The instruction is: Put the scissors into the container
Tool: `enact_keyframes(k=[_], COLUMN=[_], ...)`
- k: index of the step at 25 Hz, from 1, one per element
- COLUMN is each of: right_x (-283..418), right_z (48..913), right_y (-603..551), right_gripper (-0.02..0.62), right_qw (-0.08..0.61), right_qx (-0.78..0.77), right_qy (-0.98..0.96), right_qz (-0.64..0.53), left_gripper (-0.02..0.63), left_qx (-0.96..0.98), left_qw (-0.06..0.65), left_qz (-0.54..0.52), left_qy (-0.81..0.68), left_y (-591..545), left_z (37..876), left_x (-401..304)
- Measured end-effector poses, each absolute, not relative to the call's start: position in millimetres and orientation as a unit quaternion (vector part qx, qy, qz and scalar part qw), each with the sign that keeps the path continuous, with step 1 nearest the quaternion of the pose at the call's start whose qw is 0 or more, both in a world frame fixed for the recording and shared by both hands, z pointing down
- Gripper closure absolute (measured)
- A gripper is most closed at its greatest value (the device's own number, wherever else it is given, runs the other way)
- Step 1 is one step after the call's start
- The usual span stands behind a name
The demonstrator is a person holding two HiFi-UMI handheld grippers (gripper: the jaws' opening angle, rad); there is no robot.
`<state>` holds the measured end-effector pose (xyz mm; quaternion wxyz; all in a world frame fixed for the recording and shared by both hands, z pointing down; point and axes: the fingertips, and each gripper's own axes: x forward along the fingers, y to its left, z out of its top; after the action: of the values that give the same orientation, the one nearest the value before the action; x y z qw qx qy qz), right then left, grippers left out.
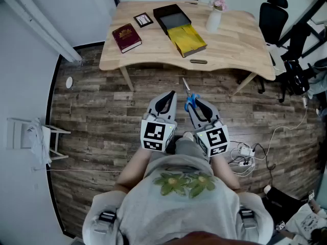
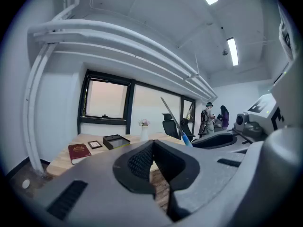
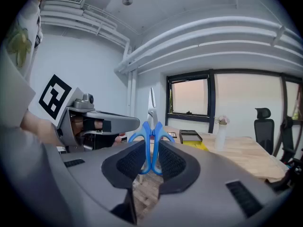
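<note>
Blue-handled scissors [image 1: 188,97] [image 3: 151,141] stand blades up, with my right gripper [image 1: 194,103] [image 3: 151,161] shut on their handles. Beside it my left gripper [image 1: 167,101] [image 2: 152,163] is shut with nothing between its pads. Both hover over the wooden floor, in front of the table. On that table [image 1: 235,45] lies the black container [image 1: 172,17] [image 3: 191,136] [image 2: 116,141] with its yellow lid part [image 1: 187,40] open toward me. The scissors' blades [image 2: 176,121] also show in the left gripper view.
A red book [image 1: 126,37], a small framed picture [image 1: 143,19] and a white vase with flowers [image 1: 214,15] share the table. A black office chair [image 1: 272,19] stands at right, cables and a power strip [image 1: 244,152] lie on the floor, a white rack [image 1: 30,137] at left.
</note>
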<state>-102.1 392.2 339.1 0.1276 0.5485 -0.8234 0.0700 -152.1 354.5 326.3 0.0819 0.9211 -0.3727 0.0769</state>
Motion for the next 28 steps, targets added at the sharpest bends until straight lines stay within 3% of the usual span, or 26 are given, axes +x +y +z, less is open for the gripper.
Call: enact_keyframes(k=[28], right_x=[37], right_z=[353], right_y=[338], right_gripper=[0.511], right_qw=[0.130], right_qx=[0.505], right_qy=[-0.851], right_qz=[0.064], left_gripper=[0.600], left_qx=[0.911], left_qw=[0.073], left_qz=[0.046], left_qy=[-0.403], left_y=[294], left_z=[326], left_x=[-8])
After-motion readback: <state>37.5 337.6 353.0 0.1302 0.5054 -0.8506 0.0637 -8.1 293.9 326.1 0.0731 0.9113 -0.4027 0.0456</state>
